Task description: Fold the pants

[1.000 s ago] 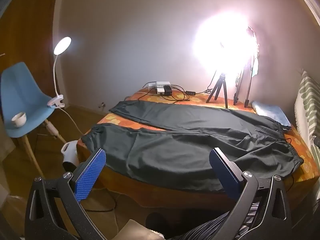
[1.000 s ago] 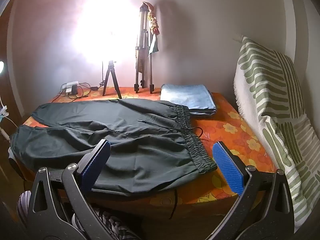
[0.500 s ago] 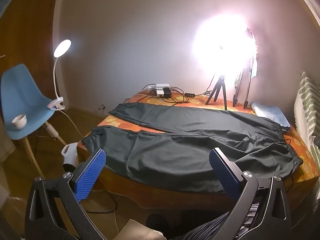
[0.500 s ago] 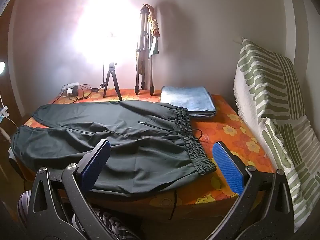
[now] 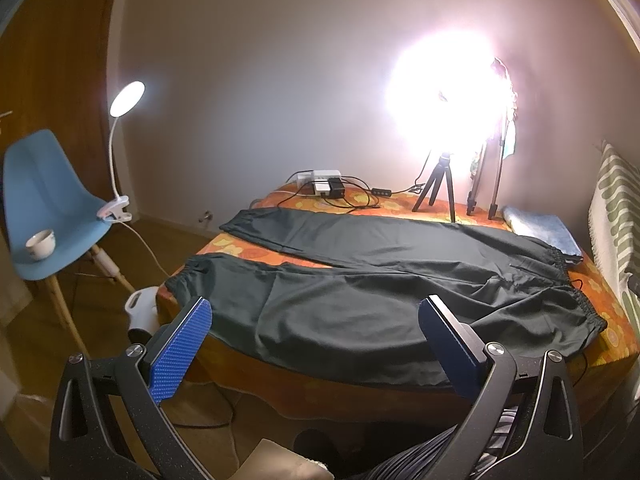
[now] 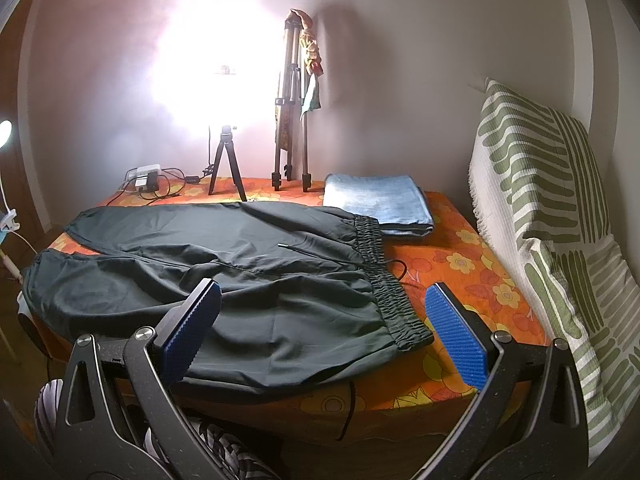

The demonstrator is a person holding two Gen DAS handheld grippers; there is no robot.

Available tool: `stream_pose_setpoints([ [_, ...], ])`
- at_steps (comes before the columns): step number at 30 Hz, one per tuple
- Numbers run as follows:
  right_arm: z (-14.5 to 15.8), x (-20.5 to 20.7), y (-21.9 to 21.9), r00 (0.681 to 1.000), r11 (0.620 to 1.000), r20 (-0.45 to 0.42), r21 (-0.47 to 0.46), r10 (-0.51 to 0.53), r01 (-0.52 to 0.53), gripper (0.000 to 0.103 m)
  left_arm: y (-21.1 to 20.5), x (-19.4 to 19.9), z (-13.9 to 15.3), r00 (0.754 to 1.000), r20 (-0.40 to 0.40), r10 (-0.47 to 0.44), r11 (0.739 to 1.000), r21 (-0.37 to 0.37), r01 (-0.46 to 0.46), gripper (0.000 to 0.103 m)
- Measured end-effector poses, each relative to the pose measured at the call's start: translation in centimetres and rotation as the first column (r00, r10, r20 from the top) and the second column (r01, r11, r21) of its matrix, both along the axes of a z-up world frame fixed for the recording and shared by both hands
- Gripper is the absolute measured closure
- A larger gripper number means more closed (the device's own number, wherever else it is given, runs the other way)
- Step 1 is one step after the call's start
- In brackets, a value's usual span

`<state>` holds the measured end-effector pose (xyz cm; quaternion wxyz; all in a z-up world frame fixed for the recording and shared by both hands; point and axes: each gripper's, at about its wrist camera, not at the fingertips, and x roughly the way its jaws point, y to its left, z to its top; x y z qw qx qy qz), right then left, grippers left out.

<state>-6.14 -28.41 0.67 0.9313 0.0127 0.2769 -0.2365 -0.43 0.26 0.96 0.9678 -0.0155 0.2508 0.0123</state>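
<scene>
Orange-flowered bed cover (image 6: 472, 276): spread over the whole surface; every item below is borne on it.
Pants (image 5: 360, 280): dark, laid flat and unfolded across the cover, both legs spread apart. In the left wrist view the leg cuffs are seen toward 9 o'clock and the elastic waistband toward 3 o'clock; the near edge is draped over the front of the bed.
Striped cushion (image 6: 552, 216): green and white, propped against the wall at 3 o'clock in the right wrist view, apart from the pants.
Folded blue cloth (image 6: 380, 204): placed at 1 o'clock of the waistband, touching or just beside it; contact cannot be told.
Blue chair (image 5: 44, 208): stood on the floor at 9 o'clock in the left wrist view, with a clip lamp (image 5: 124, 120) attached and a white cup (image 5: 40, 242) set on the seat.
Tripods (image 6: 290, 108): stood at 12 o'clock by the wall, beside a glaring light.
Left gripper (image 5: 316, 344): blue pads spread wide, nothing held, kept short of the near leg.
Right gripper (image 6: 324, 328): pads spread wide, nothing held, kept short of the waistband corner.
Drawstring (image 6: 396, 268): trailed onto the cover beside the waistband.
</scene>
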Motion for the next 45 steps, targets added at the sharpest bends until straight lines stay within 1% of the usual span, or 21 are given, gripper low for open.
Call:
stream_pose_setpoints([
  [45, 0.15, -0.04, 0.23, 1.000, 1.000, 0.003, -0.002, 0.005, -0.005, 0.000, -0.09, -0.09, 0.01, 1.000, 0.003, 0.000, 1.000, 0.004, 0.000, 0.000],
])
